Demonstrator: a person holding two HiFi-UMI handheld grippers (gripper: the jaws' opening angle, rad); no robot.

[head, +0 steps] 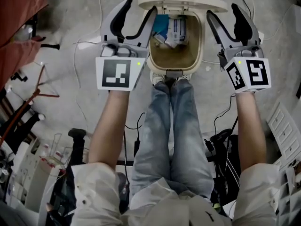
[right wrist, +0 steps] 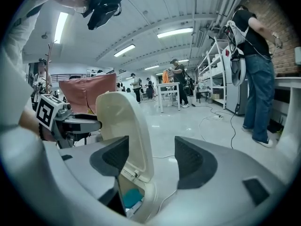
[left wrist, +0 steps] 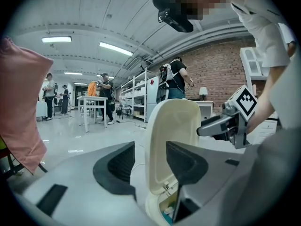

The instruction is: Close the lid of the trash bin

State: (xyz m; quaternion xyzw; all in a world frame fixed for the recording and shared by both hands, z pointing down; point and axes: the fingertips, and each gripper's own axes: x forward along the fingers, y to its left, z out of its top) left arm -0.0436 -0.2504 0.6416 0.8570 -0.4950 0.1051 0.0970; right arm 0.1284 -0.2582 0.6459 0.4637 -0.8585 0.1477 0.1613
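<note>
Cream plastic trash bin (head: 201, 41) stands open at the person's feet, its oval lid (head: 183, 1) upright. The left gripper (head: 140, 4) and right gripper (head: 222, 9) flank it. Their jaws are part-way apart, with a lid edge showing in each gap and no pad visibly pressing it. Blue and white rubbish (head: 171, 29) inside is half hidden, and the jeans-clad legs (head: 171, 126) cover the bin's base.

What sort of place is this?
Probably an open lab or workshop: exposed brick wall, metal shelving racks along the side, cables trailing over a glossy floor, and people working at a white table.
</note>
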